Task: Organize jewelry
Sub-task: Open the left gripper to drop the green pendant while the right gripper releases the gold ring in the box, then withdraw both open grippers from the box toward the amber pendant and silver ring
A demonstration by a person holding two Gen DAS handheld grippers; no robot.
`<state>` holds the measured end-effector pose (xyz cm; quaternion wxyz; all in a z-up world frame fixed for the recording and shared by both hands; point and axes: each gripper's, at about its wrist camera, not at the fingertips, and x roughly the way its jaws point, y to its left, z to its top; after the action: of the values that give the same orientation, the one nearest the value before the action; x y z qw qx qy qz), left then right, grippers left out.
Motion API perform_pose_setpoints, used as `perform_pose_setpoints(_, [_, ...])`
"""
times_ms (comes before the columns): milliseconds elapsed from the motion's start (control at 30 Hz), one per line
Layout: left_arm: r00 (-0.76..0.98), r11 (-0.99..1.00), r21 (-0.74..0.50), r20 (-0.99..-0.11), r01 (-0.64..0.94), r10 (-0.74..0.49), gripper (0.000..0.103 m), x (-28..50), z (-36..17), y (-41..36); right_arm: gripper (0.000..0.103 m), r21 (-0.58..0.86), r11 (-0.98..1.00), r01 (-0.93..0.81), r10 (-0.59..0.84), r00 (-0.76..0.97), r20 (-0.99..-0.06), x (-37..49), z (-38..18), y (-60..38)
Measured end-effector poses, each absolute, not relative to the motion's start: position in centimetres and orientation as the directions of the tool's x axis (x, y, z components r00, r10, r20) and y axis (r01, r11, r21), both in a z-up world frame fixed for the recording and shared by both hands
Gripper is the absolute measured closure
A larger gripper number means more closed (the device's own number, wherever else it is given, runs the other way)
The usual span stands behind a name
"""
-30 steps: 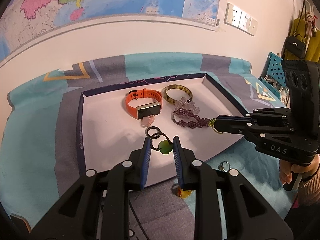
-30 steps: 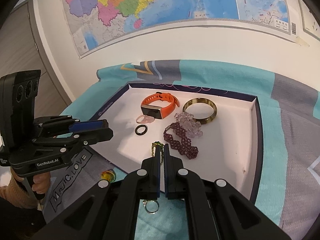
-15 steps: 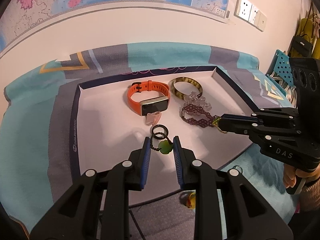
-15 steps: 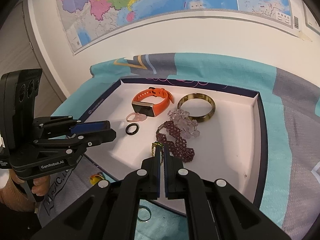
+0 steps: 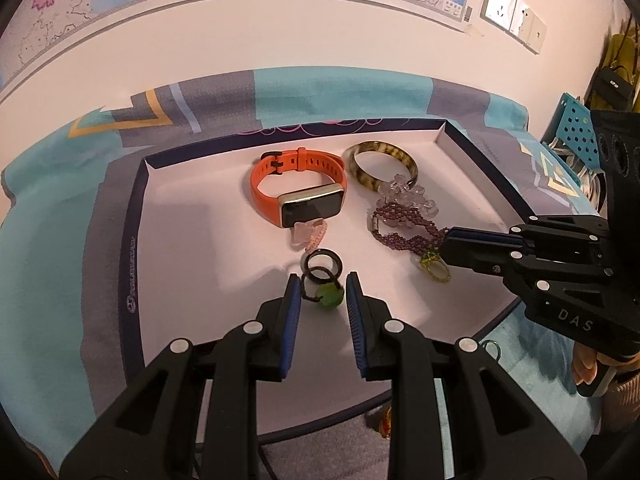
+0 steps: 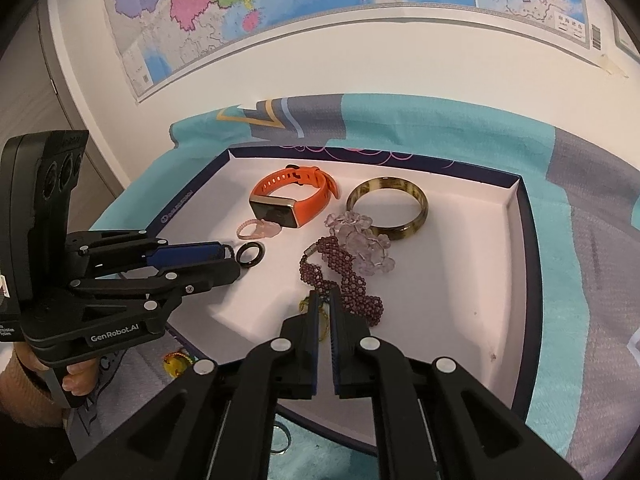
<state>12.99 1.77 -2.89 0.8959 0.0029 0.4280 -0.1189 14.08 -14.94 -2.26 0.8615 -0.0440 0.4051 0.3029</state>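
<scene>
A white tray (image 5: 192, 240) with a dark rim holds an orange smartwatch (image 5: 298, 192), a tortoiseshell bangle (image 5: 380, 164), clear crystal beads (image 5: 406, 196), a purple bead bracelet (image 5: 404, 232), a pink ring (image 5: 308, 236) and a black ring (image 5: 320, 266). My left gripper (image 5: 322, 294) is open around a green bead pendant (image 5: 329, 297) on a dark cord, low over the tray. My right gripper (image 6: 325, 308) is shut on a yellow-green ring (image 5: 434, 266), which touches the tray beside the purple bracelet (image 6: 340, 276).
The tray sits on a teal and grey cloth (image 5: 48, 248) against a white wall with a map. A yellow trinket (image 6: 176, 364) and a metal key ring (image 6: 282, 438) lie on the cloth in front of the tray.
Both grippers moved forward over the tray and lower. The right gripper brought the yellow-green ring down beside the purple bracelet. The left gripper stays open around the green pendant.
</scene>
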Motion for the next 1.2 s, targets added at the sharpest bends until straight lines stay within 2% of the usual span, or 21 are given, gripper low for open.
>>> perform_pose_setpoints(133, [0.602, 0.97, -0.107, -0.768, 0.216, -0.219, 0.078, 13.0, -2.9, 1.8, 0.096, 0.172, 0.814, -0.554, 0.488, 0.493, -0.72, 14.0, -2.2, -15.0])
perform_pose_setpoints(233, [0.614, 0.972, -0.1, -0.76, 0.212, -0.212, 0.066, 12.6, -2.7, 1.9, 0.096, 0.177, 0.817, -0.548, 0.492, 0.505, -0.709, 13.8, -1.8, -15.3])
perform_pose_setpoints(267, [0.623, 0.973, -0.094, -0.755, 0.21, -0.207, 0.058, 12.4, -2.5, 1.9, 0.095, 0.18, 0.817, -0.547, 0.495, 0.508, -0.705, 13.6, -1.6, -15.5])
perform_pose_setpoints(433, [0.667, 0.972, -0.088, -0.713, 0.219, -0.216, 0.052, 10.5, -1.2, 2.4, 0.088, 0.187, 0.811, -0.555, 0.516, 0.526, -0.676, 12.1, -0.4, -16.6])
perform_pose_setpoints(500, [0.68, 0.969, -0.094, -0.696, 0.23, -0.229, 0.048, 9.5, -0.7, 2.8, 0.082, 0.182, 0.805, -0.564, 0.525, 0.535, -0.662, 11.0, 0.2, -17.0])
perform_pose_setpoints(567, [0.687, 0.965, -0.102, -0.685, 0.24, -0.243, 0.047, 8.6, -0.4, 3.3, 0.081, 0.179, 0.794, -0.58, 0.538, 0.535, -0.652, 9.7, 0.6, -17.5])
perform_pose_setpoints(667, [0.694, 0.956, -0.106, -0.666, 0.274, -0.273, 0.045, 6.6, 0.1, 3.7, 0.073, 0.177, 0.778, -0.603, 0.556, 0.529, -0.641, 8.0, 0.9, -18.0])
perform_pose_setpoints(800, [0.699, 0.943, -0.087, -0.651, 0.32, -0.298, 0.041, 4.0, 0.2, 3.7, 0.071, 0.147, 0.775, -0.615, 0.543, 0.529, -0.653, 5.9, 0.2, -18.1])
perform_pose_setpoints(1033, [0.652, 0.929, -0.058, -0.697, 0.364, -0.299, 0.041, 1.7, -1.7, 2.2, 0.067, 0.16, 0.787, -0.596, 0.518, 0.498, -0.695, 5.4, -2.2, -18.3])
perform_pose_setpoints(1200, [0.62, 0.923, -0.07, -0.721, 0.379, -0.31, 0.046, 2.1, -2.6, 1.3, 0.065, 0.166, 0.801, -0.575, 0.502, 0.495, -0.709, 5.5, -2.9, -18.4])
